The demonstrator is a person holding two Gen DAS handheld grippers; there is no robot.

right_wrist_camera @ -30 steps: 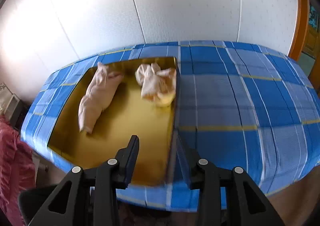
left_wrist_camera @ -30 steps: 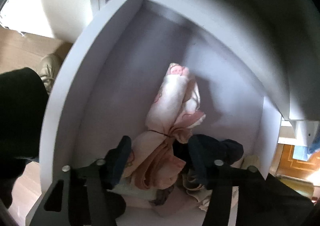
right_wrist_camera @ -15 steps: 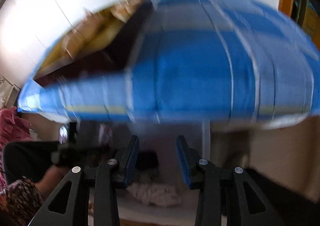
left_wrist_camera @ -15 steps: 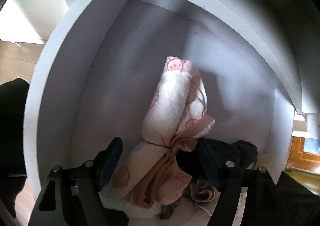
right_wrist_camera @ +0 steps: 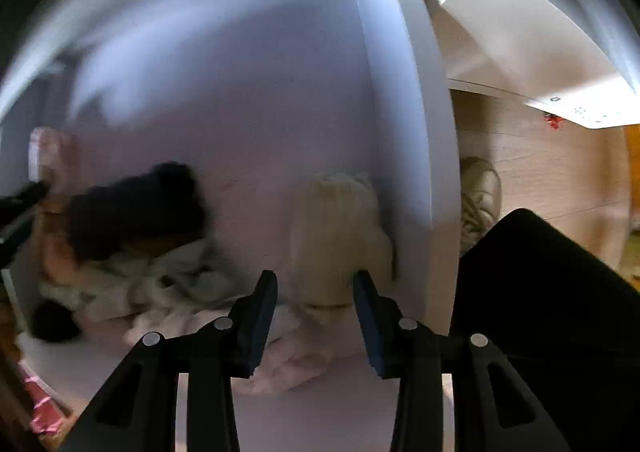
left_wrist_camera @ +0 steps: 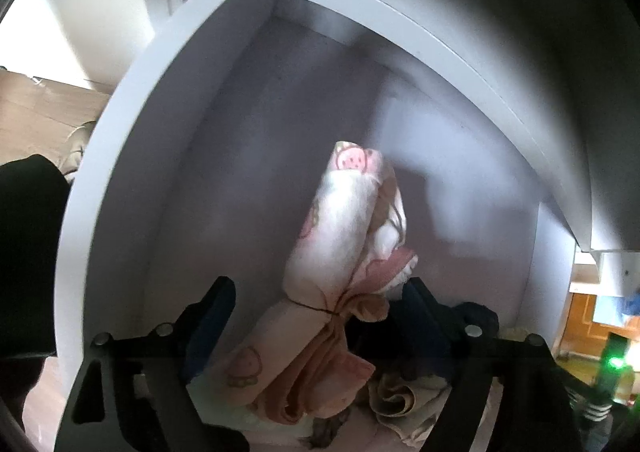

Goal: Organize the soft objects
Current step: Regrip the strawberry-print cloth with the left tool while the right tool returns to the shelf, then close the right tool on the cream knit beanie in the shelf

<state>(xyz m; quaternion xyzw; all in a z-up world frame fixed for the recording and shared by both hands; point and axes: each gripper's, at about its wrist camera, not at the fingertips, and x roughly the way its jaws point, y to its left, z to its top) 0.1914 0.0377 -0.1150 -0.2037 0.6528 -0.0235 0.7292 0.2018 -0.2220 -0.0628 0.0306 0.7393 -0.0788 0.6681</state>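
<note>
Left tool (left_wrist_camera: 316,316) stands wide in the lower middle of the left wrist view, its jaws having just been opening; the pink printed cloth bundle (left_wrist_camera: 344,236) lies between them, and we see a clear gap on each side, so neither pad presses on it. We note the bundle is tied near its middle with a thin thread and rests on the floor of a white cabinet compartment (left_wrist_camera: 224,180), its upper end leaning toward the back wall. A dark garment (left_wrist_camera: 472,320) lies just beside it at lower right, and a cream crumpled cloth (left_wrist_camera: 400,396) sits below that, near the bottom edge.

Right tool (right_wrist_camera: 316,304) shows at lower middle of the right wrist view, which is blurred. Its jaws have just been opening a little and stand partly apart with nothing gripped. Beyond them we see a beige rolled cloth (right_wrist_camera: 336,236) against the compartment's white side panel (right_wrist_camera: 404,132). At left of that frame lie a dark garment (right_wrist_camera: 136,208) and pale crumpled cloths (right_wrist_camera: 160,284), touching one another. At right, past the panel, a shoe (right_wrist_camera: 480,196) rests on wooden flooring (right_wrist_camera: 540,164), with a black-clad leg (right_wrist_camera: 560,292) of the person below it.
</note>
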